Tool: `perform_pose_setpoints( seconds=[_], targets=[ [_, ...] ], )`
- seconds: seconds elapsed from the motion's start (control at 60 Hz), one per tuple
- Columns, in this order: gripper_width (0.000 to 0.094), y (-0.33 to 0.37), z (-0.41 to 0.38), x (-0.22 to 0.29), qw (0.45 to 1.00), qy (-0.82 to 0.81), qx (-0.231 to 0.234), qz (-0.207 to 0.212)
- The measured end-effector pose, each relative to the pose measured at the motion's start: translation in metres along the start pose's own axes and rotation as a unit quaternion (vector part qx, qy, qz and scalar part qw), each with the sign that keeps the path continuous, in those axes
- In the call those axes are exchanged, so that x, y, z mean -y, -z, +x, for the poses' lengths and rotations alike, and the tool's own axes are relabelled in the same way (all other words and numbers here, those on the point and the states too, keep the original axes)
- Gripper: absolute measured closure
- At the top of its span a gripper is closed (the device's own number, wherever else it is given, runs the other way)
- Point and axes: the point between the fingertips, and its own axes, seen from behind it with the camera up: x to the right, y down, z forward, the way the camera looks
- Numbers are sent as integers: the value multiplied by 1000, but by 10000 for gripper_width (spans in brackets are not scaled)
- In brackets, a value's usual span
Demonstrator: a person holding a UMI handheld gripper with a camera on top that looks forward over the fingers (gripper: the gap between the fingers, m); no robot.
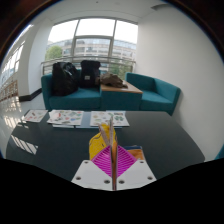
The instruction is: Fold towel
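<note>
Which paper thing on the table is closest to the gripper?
The yellow-edged sheet just beyond the gripper, straight ahead of the fingers. The other sheets lie farther off to the side, toward the teal sofa.

Pink-and-yellow towel [107, 150] stands bunched between the fingers, apparently pinched.

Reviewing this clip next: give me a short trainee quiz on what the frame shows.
1. True or false: the sofa is red.
2. What lies on the sofa? A) black bags B) a dog C) plates
3. Fill in: the gripper hangs over a dark ____, its fingers pointing toward the sofa.
Key: 1 false, it is teal; 2 A; 3 table.
</note>
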Motion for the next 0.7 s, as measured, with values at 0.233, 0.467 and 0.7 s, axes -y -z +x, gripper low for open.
perform_pose_setpoints(
  seconds=[0.233, 0.467, 0.7],
  targets=[
    [564, -47, 121, -67, 995, -4, -82, -60],
    [204, -12, 138, -22, 994, -34, -102, -1],
    [124, 79, 38, -2, 998, -51, -21, 26]
  ],
)
